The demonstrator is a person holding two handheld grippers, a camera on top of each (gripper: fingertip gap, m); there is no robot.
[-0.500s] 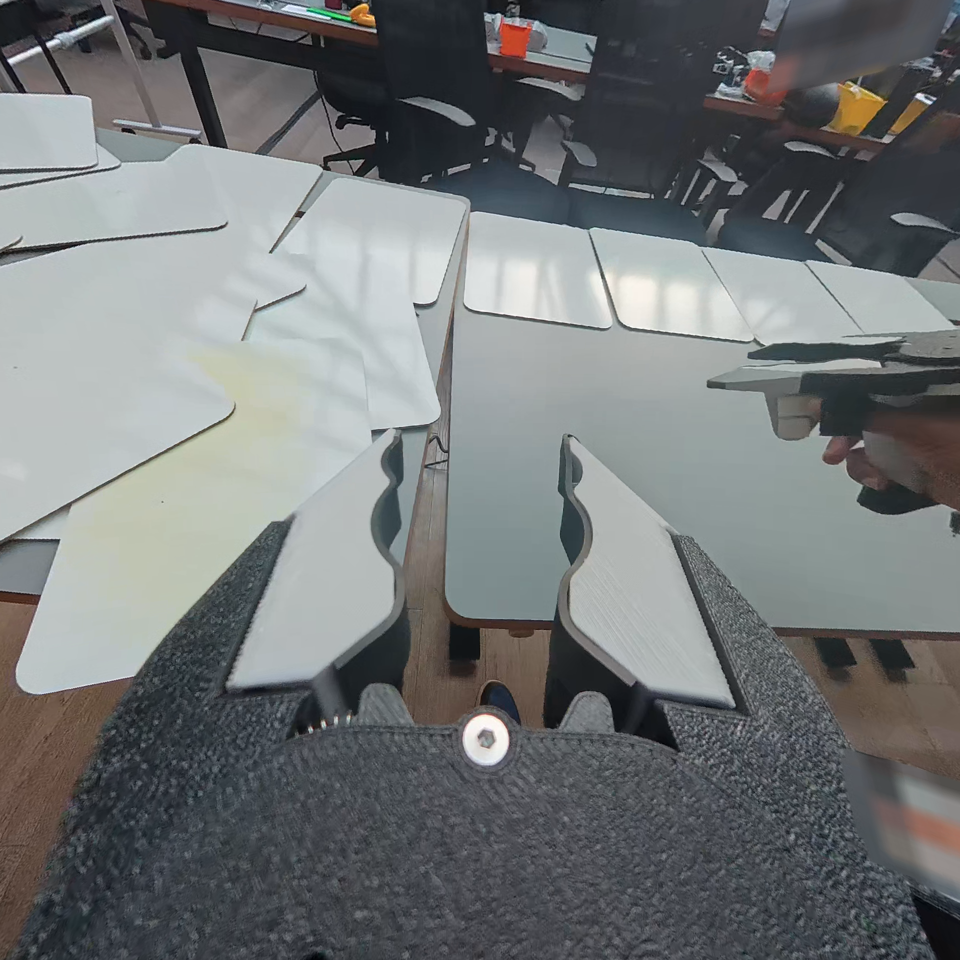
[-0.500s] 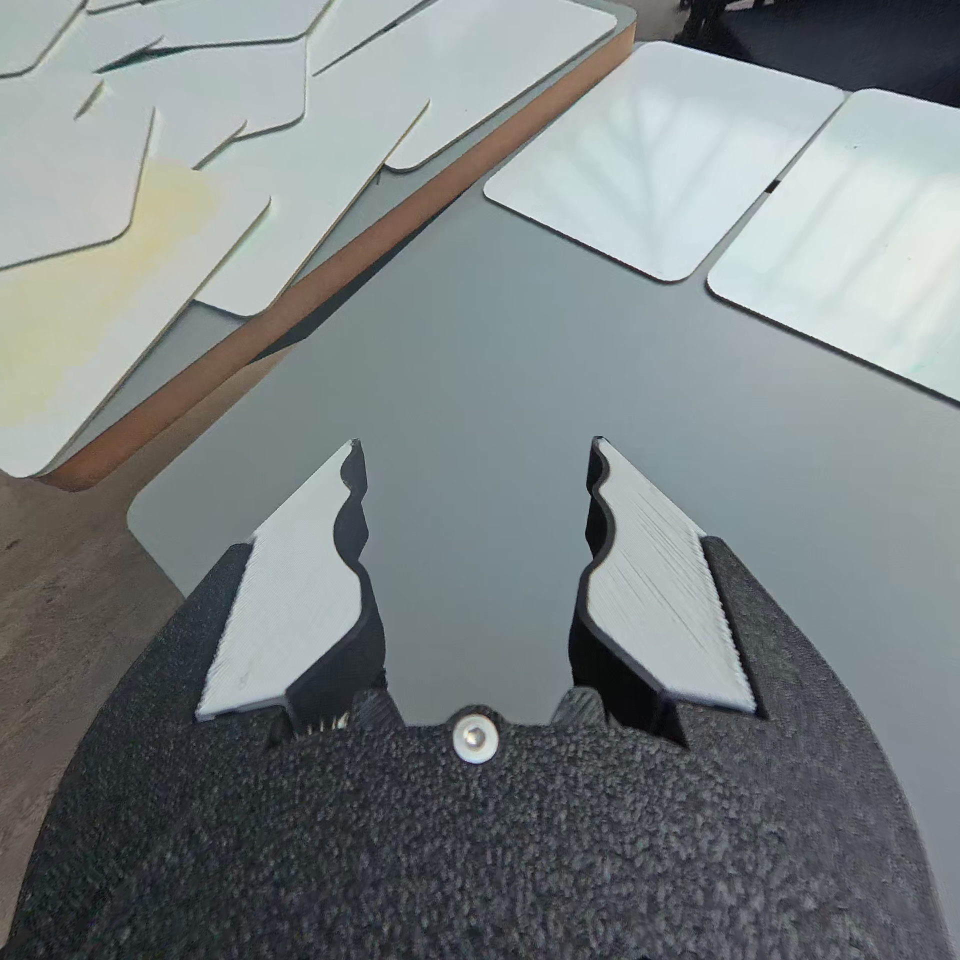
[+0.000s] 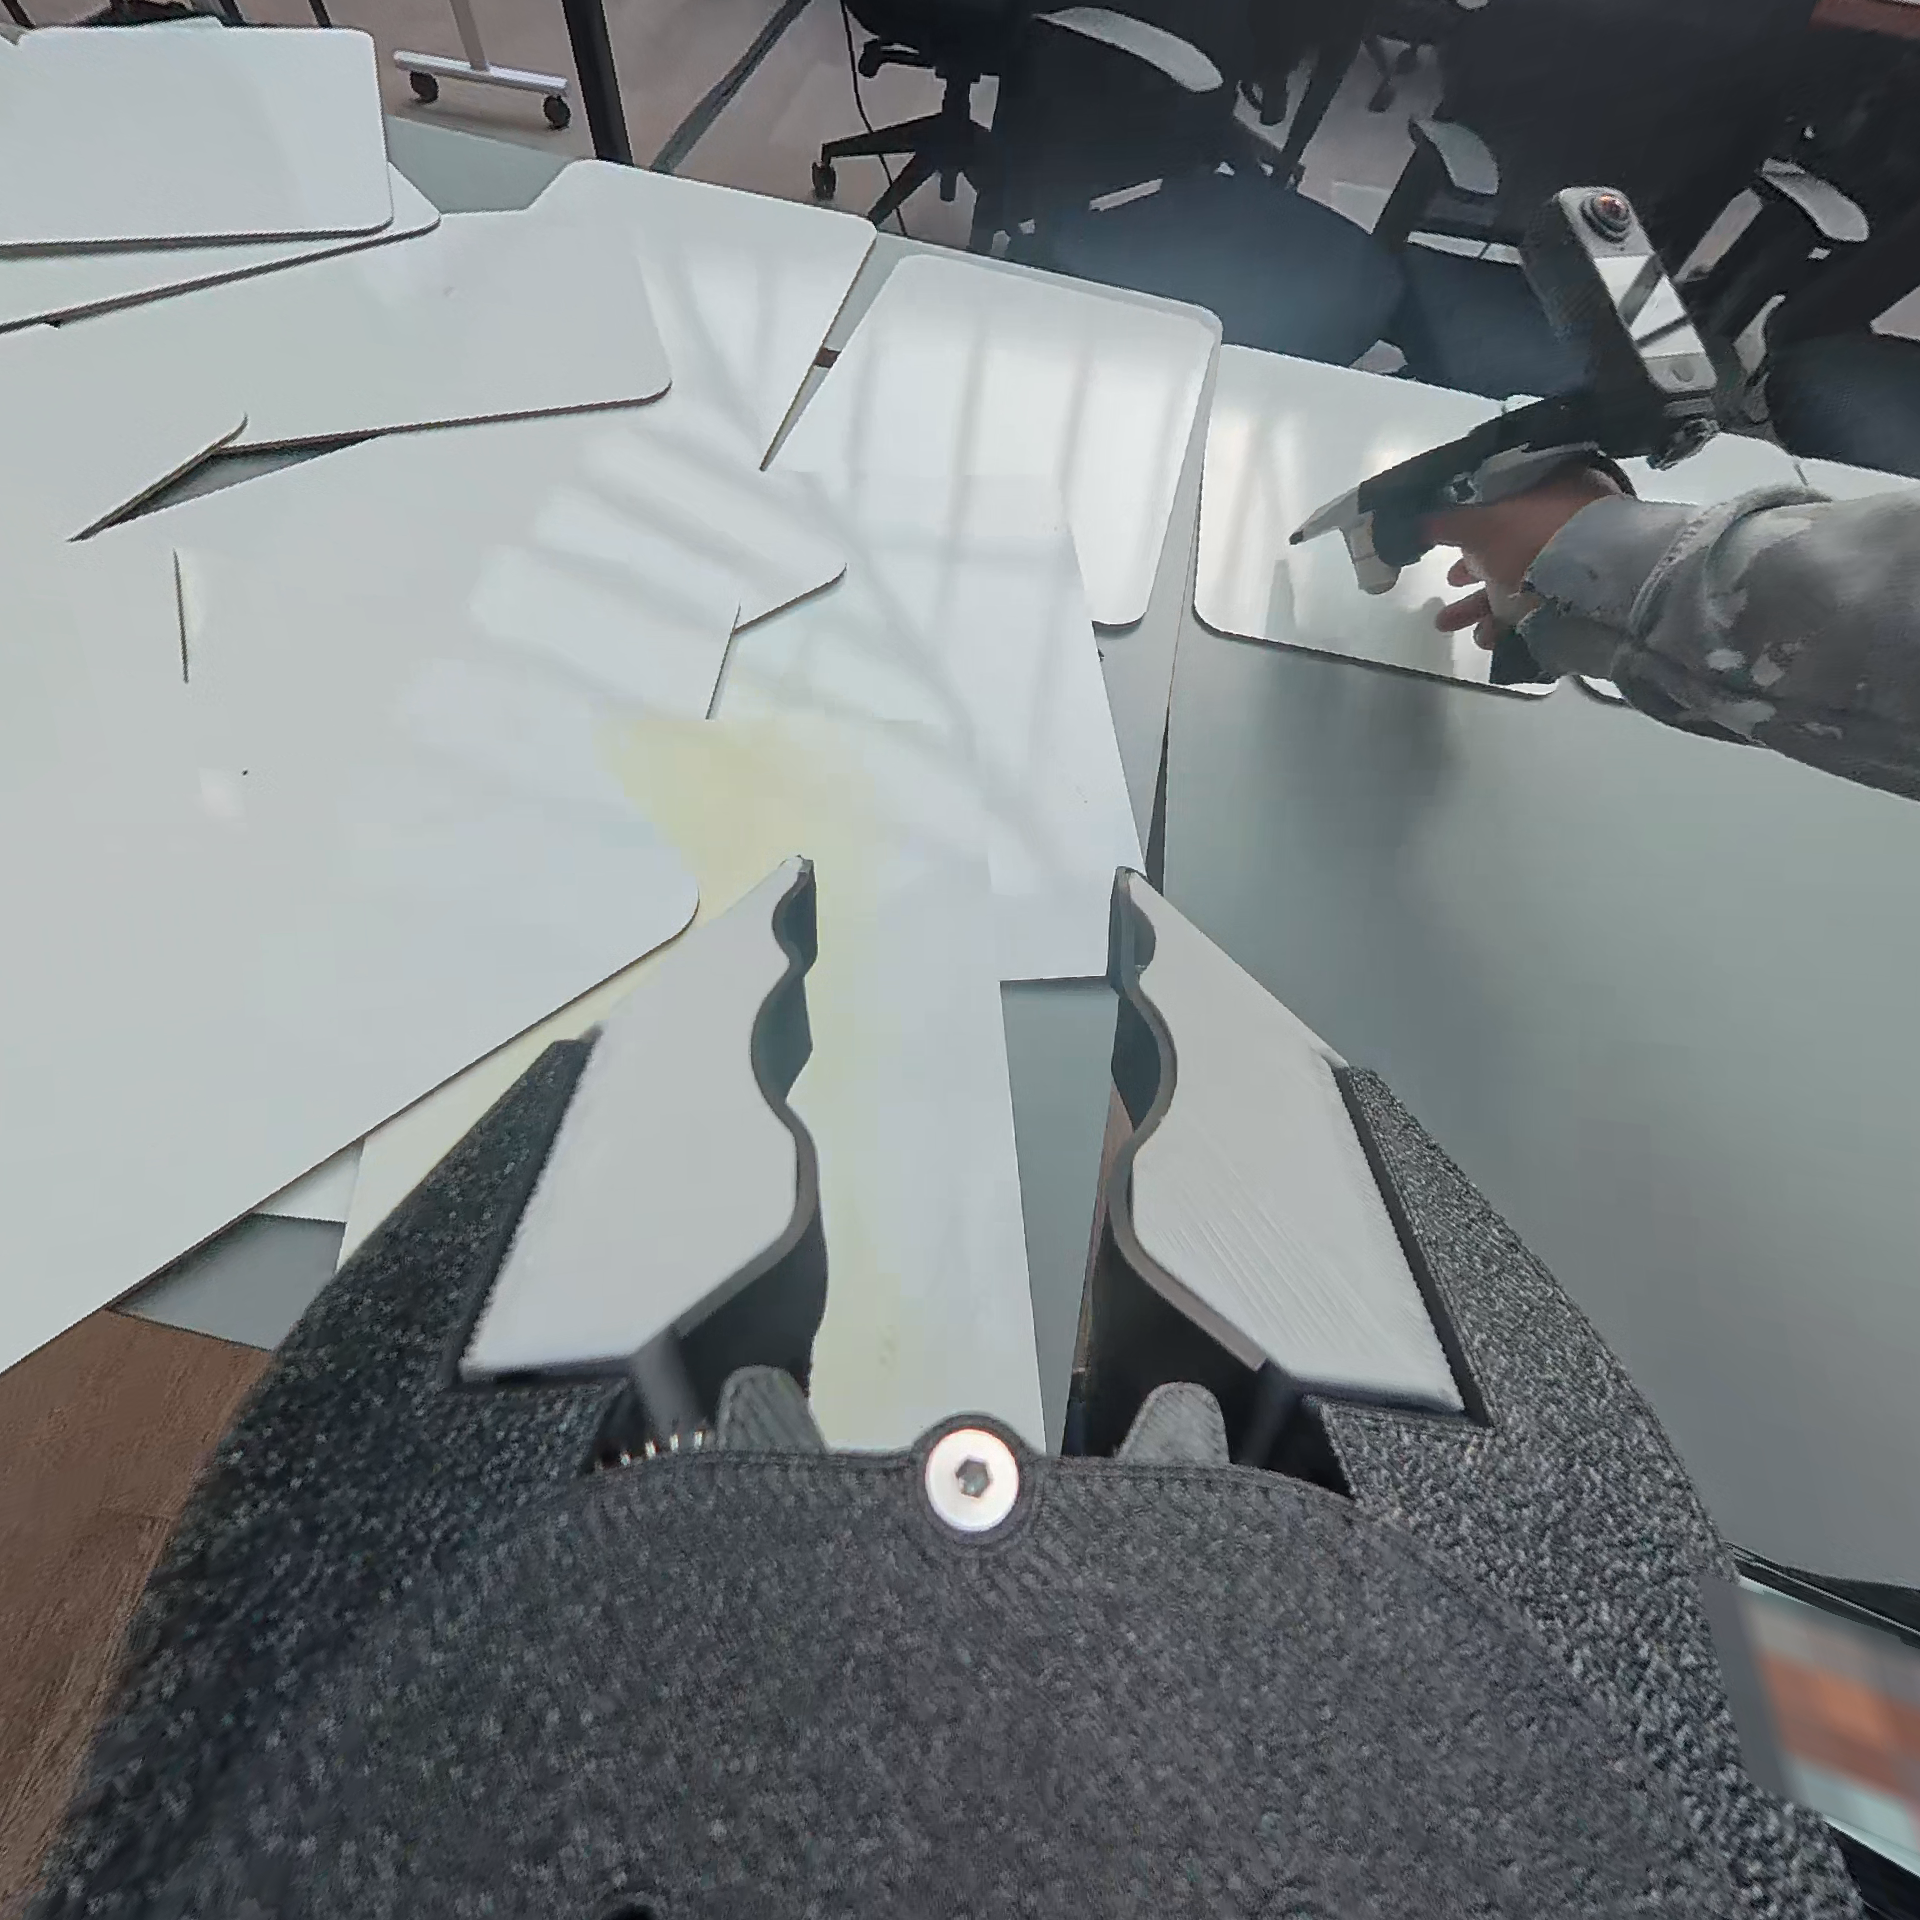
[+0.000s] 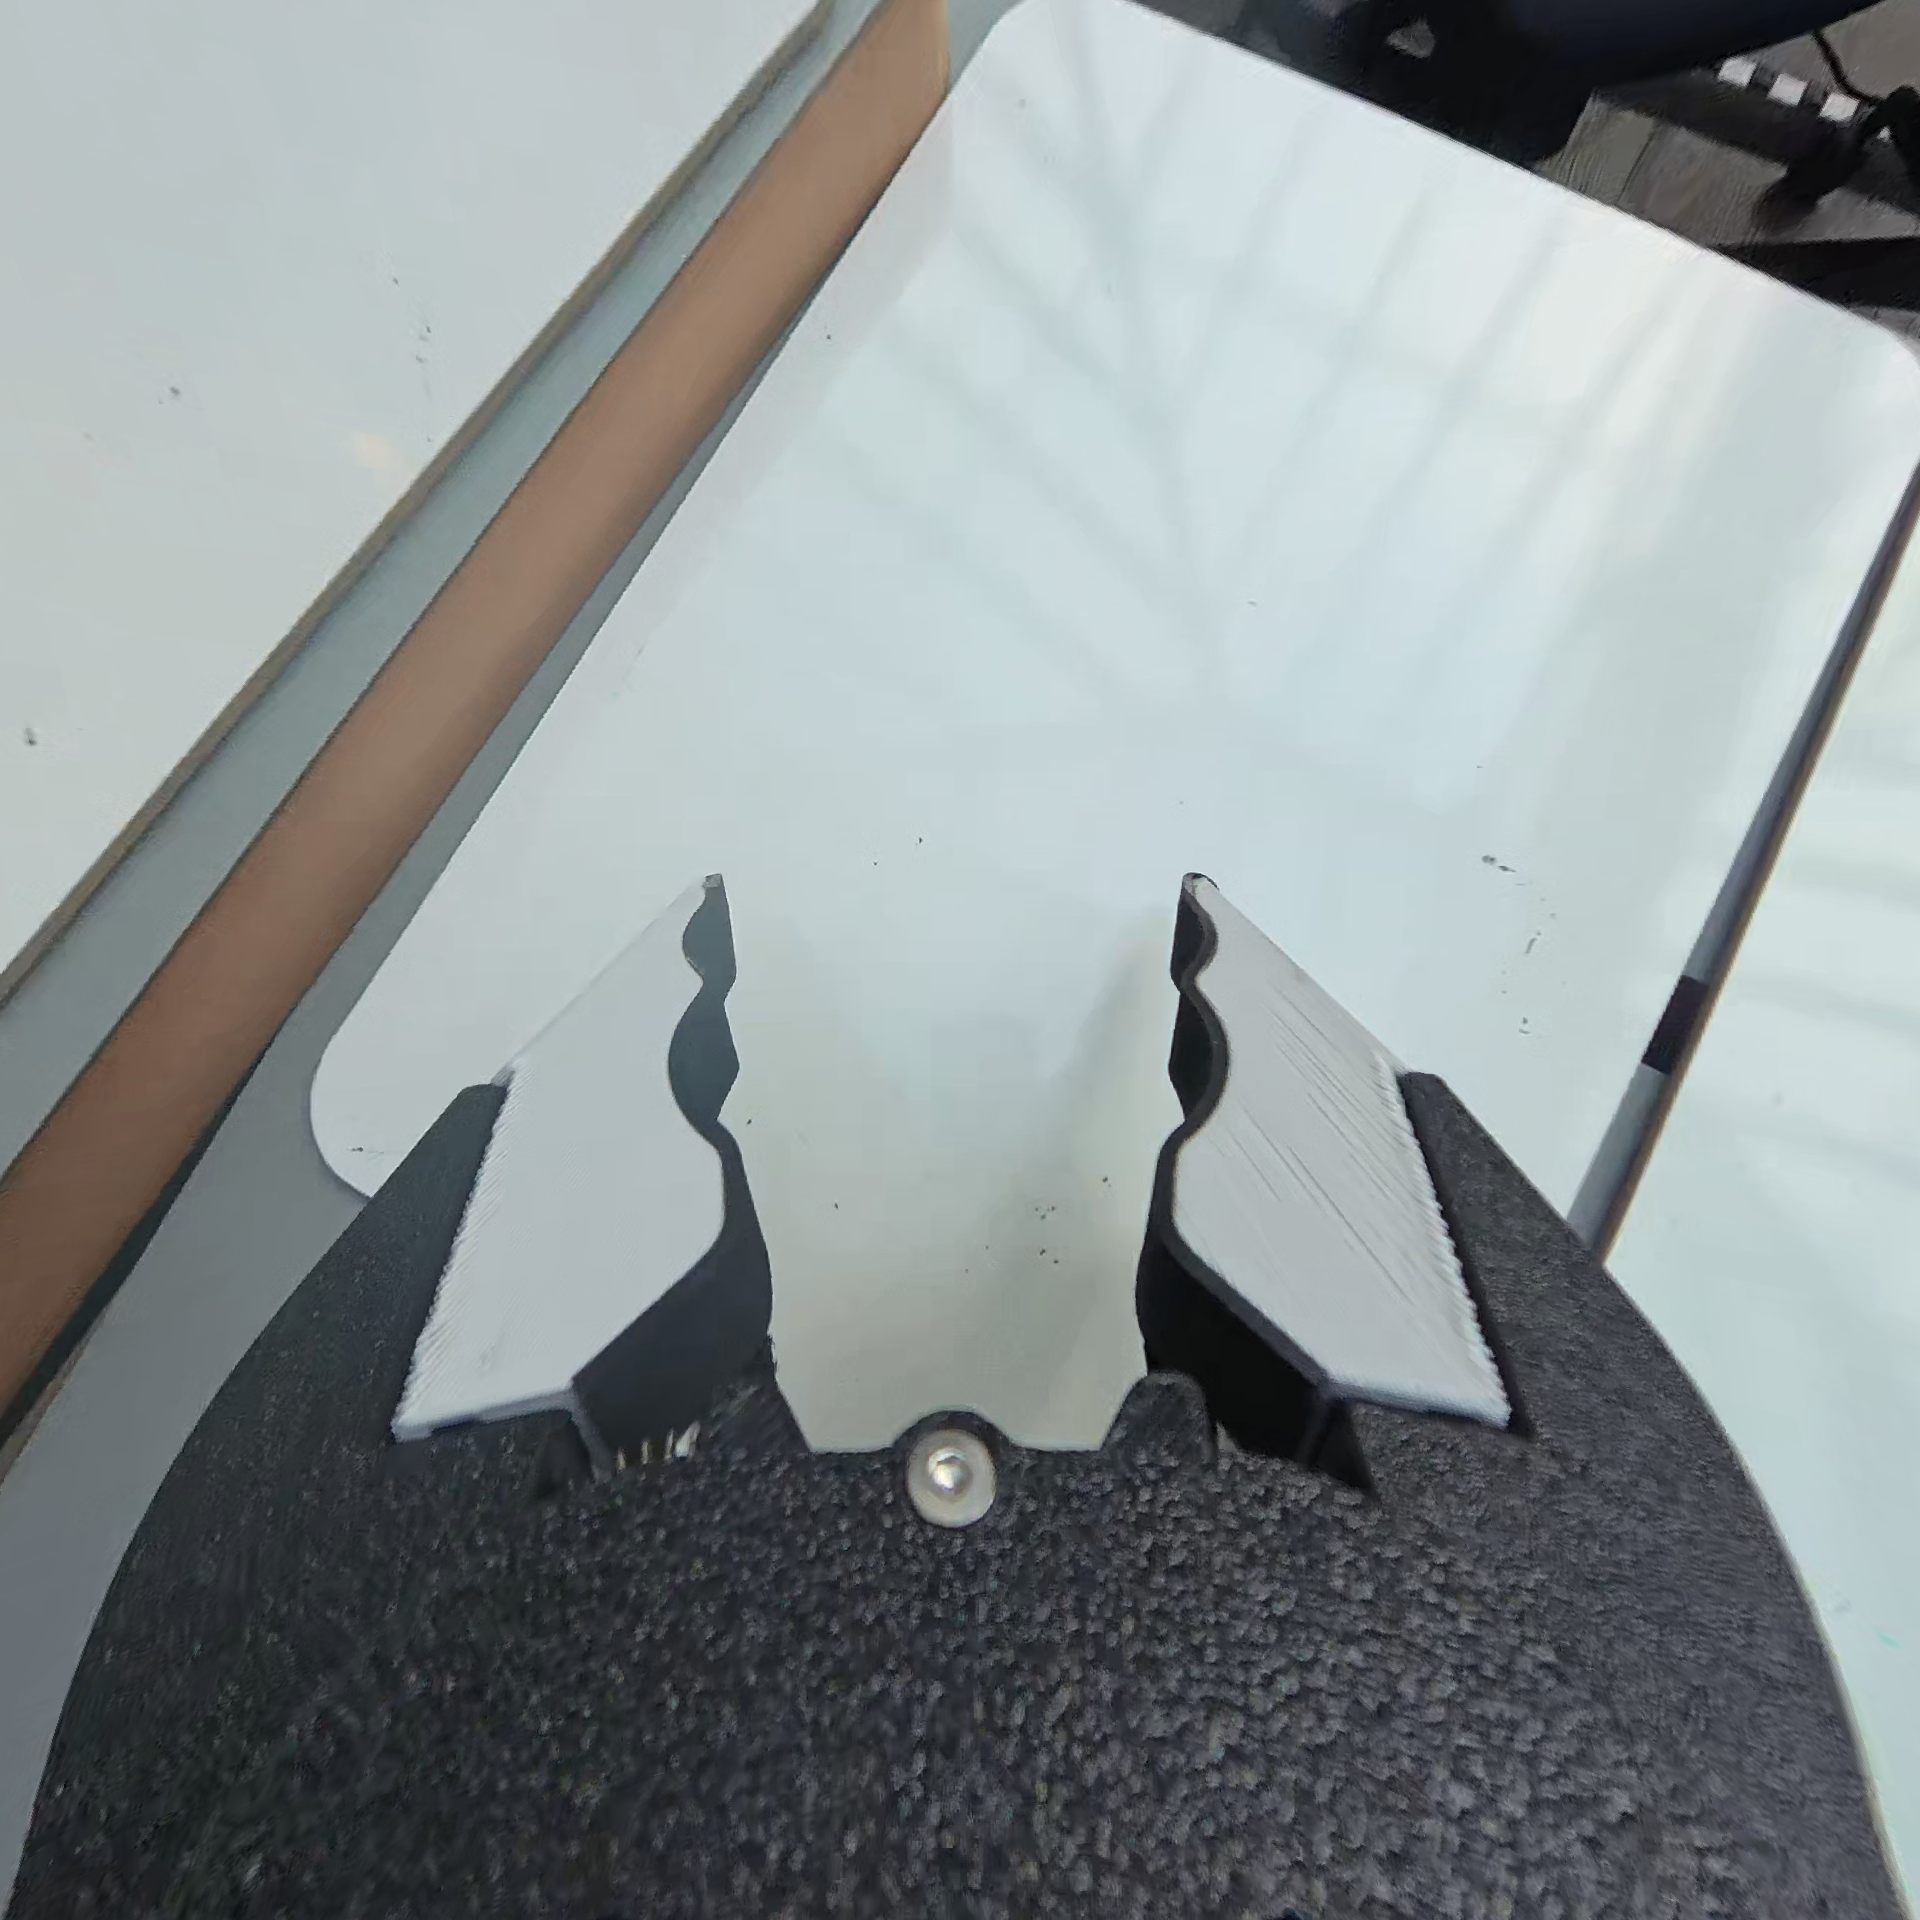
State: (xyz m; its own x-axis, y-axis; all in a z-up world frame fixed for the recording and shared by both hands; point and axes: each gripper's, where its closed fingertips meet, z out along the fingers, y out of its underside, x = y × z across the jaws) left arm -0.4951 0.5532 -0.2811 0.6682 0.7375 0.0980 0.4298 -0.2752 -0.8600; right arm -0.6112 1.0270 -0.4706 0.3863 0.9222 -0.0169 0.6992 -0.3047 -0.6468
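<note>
Both grippers empty, fingers spread, over white boards on two benches.

Left gripper (image 3: pixel 961 883) hovering with fingers parted and nothing between them, above a yellow-stained white board (image 3: pixel 914 1143) lying directly under the gap, one of a loose overlapping heap of white boards (image 3: pixel 364 727) spreading left of the fingers on the left bench (image 3: pixel 239 1278). Right of the fingers, dark bench (image 3: pixel 1558 1039) mostly bare. Right gripper (image 4: pixel 956 883) likewise spread wide and gripping nothing, poised over a single white board (image 4: pixel 1039 571) lying flat on the dark bench, its near rounded corner just left of the left finger; second flat board (image 4: pixel 1849 935) just beside it, right of the fingers, narrow gap between. Judged from the layout: a few boards laid out neatly on the dark bench, many more heaped and unsorted on the other; no board lifted at present.
</note>
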